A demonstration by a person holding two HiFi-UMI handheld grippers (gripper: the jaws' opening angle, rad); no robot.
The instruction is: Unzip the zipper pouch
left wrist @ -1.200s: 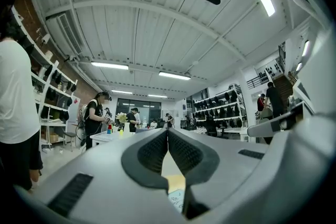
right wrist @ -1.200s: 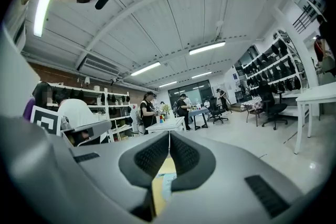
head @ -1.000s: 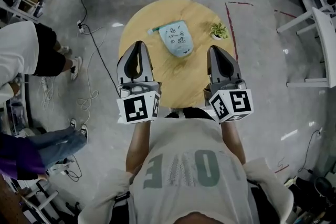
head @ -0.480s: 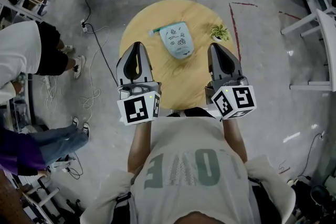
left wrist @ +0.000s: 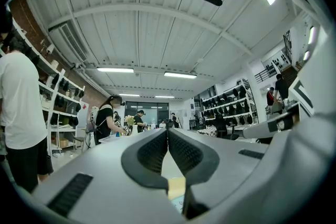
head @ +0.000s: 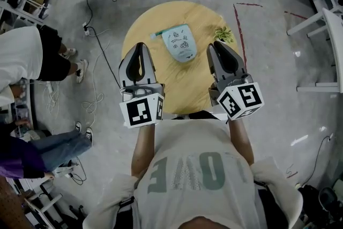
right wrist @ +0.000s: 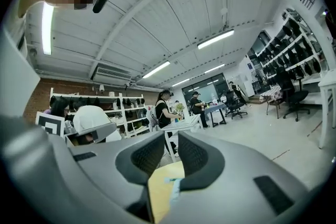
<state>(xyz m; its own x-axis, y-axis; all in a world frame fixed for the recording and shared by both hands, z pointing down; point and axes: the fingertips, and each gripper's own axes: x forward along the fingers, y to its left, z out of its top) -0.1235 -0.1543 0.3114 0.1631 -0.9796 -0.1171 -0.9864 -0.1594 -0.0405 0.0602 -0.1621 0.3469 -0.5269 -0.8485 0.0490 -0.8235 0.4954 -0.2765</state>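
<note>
A light blue zipper pouch [head: 179, 42] with small drawings lies on the far half of the round wooden table [head: 161, 75]; its pull tab points left. My left gripper [head: 140, 46] hovers over the table's left side, nearer me than the pouch and apart from it, jaws shut with nothing between them. My right gripper [head: 215, 46] hovers to the right of the pouch, also apart from it; its jaws are opening and hold nothing. In the right gripper view, my right gripper [right wrist: 170, 138] shows a narrow gap, with a sliver of the pouch [right wrist: 174, 190] below. In the left gripper view, my left gripper [left wrist: 167, 131] is closed.
A small potted plant [head: 222, 34] stands on the table's right edge, just beyond my right gripper. Cables [head: 94, 97] trail on the floor at the left, where people [head: 24, 56] stand. White desks [head: 329, 35] flank the right side and the far edge.
My right gripper has shifted forward and slightly left, towards the plant, and its jaws have parted a little. The left gripper and the pouch have stayed put.
</note>
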